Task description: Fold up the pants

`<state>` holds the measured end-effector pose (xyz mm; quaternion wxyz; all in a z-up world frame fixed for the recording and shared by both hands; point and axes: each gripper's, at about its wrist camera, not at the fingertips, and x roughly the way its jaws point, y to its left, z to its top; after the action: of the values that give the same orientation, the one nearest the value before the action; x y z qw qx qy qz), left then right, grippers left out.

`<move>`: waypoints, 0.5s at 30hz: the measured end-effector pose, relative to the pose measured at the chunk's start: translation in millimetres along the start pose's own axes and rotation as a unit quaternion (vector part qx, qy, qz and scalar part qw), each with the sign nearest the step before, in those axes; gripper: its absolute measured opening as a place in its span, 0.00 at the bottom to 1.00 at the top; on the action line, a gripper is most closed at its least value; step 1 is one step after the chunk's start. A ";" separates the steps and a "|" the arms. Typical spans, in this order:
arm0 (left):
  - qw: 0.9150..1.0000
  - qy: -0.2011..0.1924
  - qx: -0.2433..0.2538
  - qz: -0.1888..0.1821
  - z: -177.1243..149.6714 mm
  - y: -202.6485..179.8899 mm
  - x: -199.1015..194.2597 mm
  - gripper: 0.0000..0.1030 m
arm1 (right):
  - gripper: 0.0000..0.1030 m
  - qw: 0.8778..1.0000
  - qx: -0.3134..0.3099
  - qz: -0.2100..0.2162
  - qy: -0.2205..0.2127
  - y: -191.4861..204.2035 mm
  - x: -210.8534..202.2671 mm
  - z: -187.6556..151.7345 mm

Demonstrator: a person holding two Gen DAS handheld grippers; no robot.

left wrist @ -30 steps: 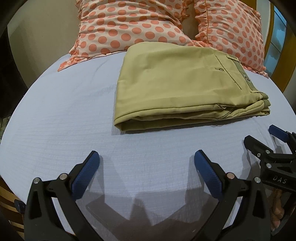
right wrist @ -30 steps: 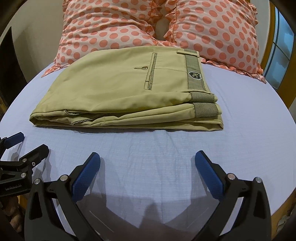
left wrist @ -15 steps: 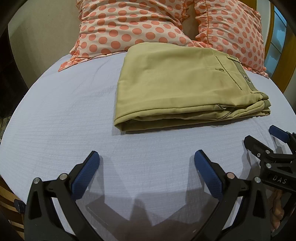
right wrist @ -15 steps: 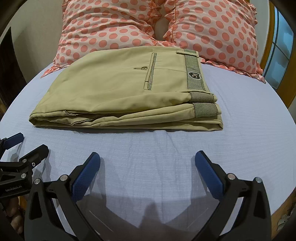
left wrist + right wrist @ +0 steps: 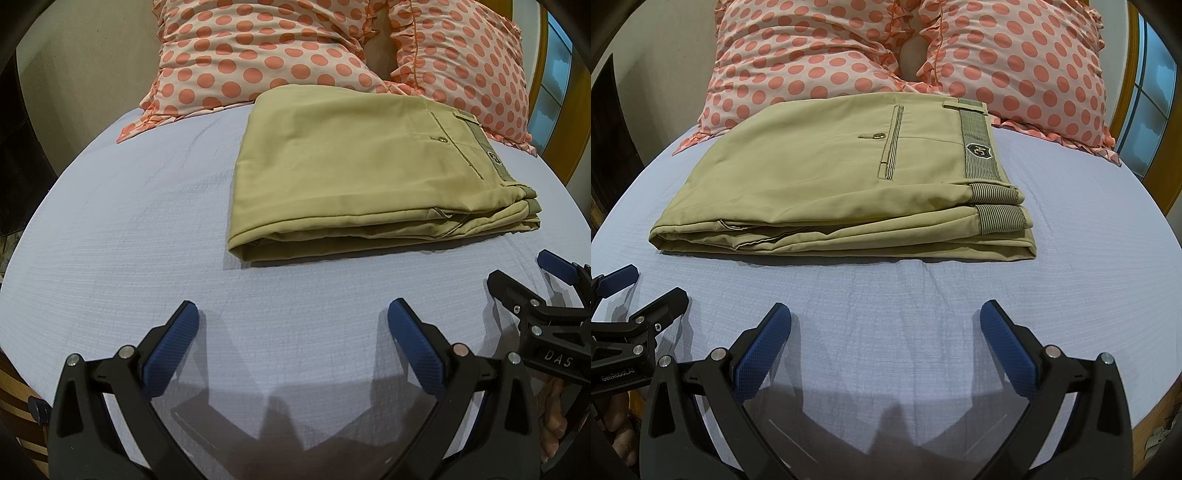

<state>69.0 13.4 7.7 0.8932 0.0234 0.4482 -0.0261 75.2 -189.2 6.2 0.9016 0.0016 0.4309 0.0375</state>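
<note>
Khaki pants (image 5: 351, 173) lie folded in a flat stack on the pale blue bed sheet (image 5: 129, 229), waistband to the right; they also show in the right wrist view (image 5: 831, 184). My left gripper (image 5: 291, 321) is open and empty, low over the sheet in front of the stack's left end. My right gripper (image 5: 886, 321) is open and empty, low over the sheet in front of the stack's middle. Each gripper shows at the edge of the other's view, the right gripper (image 5: 524, 277) and the left gripper (image 5: 646, 291).
Two pink pillows with orange dots (image 5: 812, 62) (image 5: 1027, 62) lean behind the pants, the far edge touching them. A window with a wooden frame (image 5: 1145, 103) is at the right. The bed edge curves down on both sides.
</note>
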 end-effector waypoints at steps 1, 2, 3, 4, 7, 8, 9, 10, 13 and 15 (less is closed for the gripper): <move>1.000 0.001 0.000 0.000 0.1 0.0 0.2 0.98 | 0.99 1.000 0.000 0.000 0.000 0.1 0.2 0.0; 1.000 0.001 0.000 0.000 -0.1 -0.1 0.1 0.98 | 0.99 1.000 0.000 0.000 0.000 0.2 0.2 0.0; 1.000 0.001 0.000 0.000 0.2 0.3 0.3 0.98 | 0.99 1.000 0.000 0.000 0.000 0.2 0.2 -0.1; 1.000 0.002 0.000 0.000 0.2 0.1 0.6 0.98 | 0.99 1.000 0.000 0.000 0.000 0.1 0.1 -0.1; 1.000 0.003 0.000 0.000 1.2 1.6 0.2 0.98 | 0.99 1.000 0.000 0.000 0.000 0.3 0.1 -0.2; 1.000 0.002 0.000 -0.001 1.4 1.7 0.3 0.98 | 0.99 1.000 0.000 0.000 0.000 0.5 0.2 -0.2; 1.000 0.002 0.000 -0.001 1.2 1.6 0.3 0.98 | 0.99 1.000 0.000 0.000 0.000 0.4 0.1 -0.2; 1.000 0.003 0.001 -0.001 1.2 1.4 0.4 0.98 | 0.99 1.000 0.000 0.000 0.000 0.4 0.1 -0.2; 1.000 0.003 0.002 -0.002 2.2 2.0 0.7 0.98 | 0.99 1.000 0.000 0.000 -0.001 0.3 0.1 -0.2; 1.000 0.003 0.001 -0.002 2.6 1.3 0.3 0.98 | 0.99 1.000 0.000 0.000 -0.001 0.2 0.2 -0.2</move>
<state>71.3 14.5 9.0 0.8919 0.0237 0.4508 -0.0281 75.1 -189.0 5.9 0.9018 0.0015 0.4305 0.0377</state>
